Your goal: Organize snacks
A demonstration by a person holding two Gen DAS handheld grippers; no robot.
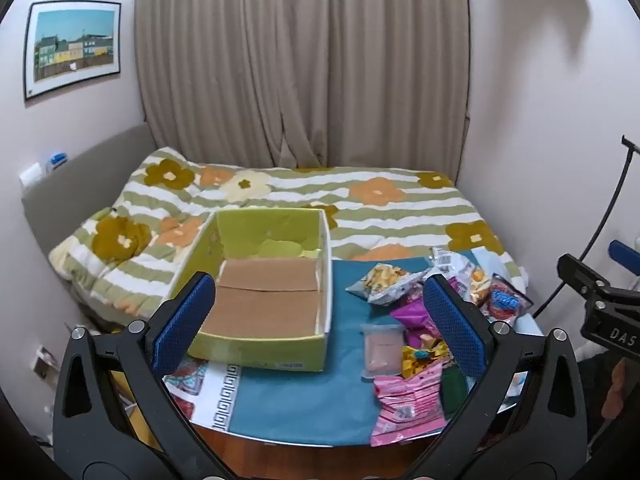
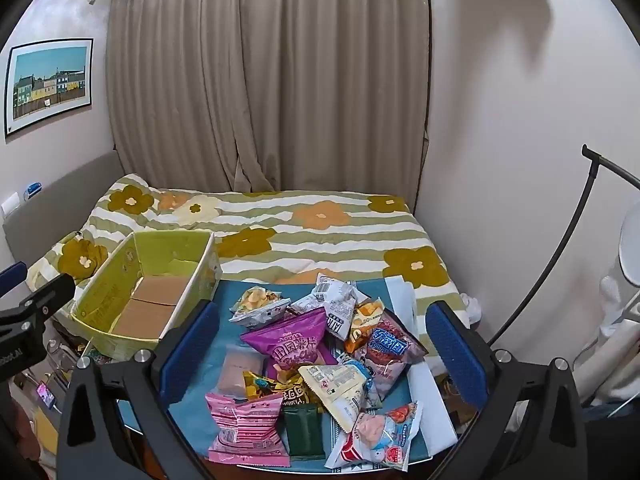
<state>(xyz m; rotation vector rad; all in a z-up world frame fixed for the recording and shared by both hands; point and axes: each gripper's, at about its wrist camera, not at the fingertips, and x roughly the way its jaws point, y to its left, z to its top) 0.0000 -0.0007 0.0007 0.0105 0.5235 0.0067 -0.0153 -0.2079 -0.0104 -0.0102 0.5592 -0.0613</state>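
Overhead, both the left claw (image 1: pixel 318 322) and right claw (image 2: pixel 320 354) gape wide, holding nothing, box (image 1: pixel 256 350) beside snacks (image 2: pixel 304 344).

Beyond the fingers lies a bed with a flowered striped quilt (image 1: pixel 304 196); beige curtains (image 1: pixel 300 64) hang behind it; a framed picture (image 1: pixel 72 48) hangs upper left.

green box (image 1: pixel 260 352) empty, snack pile (image 2: pixel 320 364) crowded

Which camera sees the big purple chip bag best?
The right wrist view: the purple chip bag lies in the open between the gripper's fingers, its printed front showing. In the left wrist view, the same bag is mostly hidden behind the left gripper's right finger.
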